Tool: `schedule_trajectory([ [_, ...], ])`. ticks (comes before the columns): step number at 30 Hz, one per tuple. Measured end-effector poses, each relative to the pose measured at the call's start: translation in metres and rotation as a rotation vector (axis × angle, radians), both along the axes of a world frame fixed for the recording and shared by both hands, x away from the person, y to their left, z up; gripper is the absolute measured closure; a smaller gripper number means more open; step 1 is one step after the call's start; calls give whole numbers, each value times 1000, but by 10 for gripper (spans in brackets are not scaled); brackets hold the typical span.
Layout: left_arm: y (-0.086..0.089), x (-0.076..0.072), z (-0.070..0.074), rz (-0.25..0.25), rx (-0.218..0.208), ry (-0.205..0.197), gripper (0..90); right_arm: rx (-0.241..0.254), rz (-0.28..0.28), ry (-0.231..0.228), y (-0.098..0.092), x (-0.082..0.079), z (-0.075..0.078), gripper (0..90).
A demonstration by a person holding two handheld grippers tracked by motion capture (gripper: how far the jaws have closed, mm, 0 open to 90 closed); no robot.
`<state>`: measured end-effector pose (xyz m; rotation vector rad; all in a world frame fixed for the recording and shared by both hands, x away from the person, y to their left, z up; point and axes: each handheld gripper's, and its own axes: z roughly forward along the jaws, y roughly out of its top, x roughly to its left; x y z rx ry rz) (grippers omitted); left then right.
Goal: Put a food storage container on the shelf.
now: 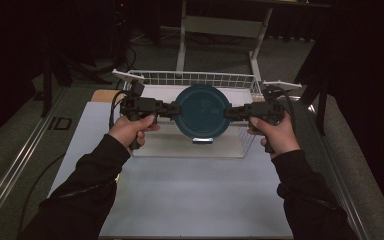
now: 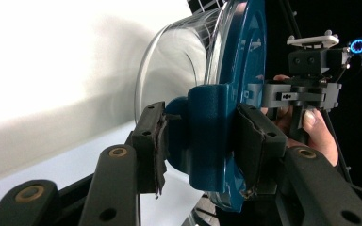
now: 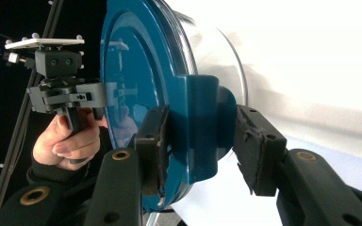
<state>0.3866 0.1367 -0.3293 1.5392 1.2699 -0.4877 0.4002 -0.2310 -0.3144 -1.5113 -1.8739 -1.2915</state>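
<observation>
2 tools, left tool [image 1: 169, 109] and right tool [image 1: 230, 113], each clamping a side tab of lidded container [image 1: 201, 111], above wire basket [image 1: 190, 78]

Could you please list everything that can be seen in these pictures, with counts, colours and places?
Container: one, clear glass, held on edge above the table between both grippers.
Lid: one, dark teal, on the container, clip tabs at both sides.
Wire basket: one, white, at the table's far end behind the container.
Table: one, white top.
Frame: one, pale, on the floor beyond the table.
Left gripper: one, black, jaws clamped on the lid's side tab.
Right gripper: one, black, jaws clamped on the opposite tab.
Hands: two, each around a gripper handle, black sleeves.
</observation>
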Motion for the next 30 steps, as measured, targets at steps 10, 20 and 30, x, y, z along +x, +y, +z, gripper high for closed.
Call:
schedule_trajectory([
  [10,3,20,-3,56,-26,2,555,3,-29,47,5,28,2,562],
  [20,2,31,-11,68,-26,4,469,-21,-50,78,9,45,0,513],
  [30,-2,24,-5,60,43,-53,427,-87,-62,5,10,38,8,467],
])
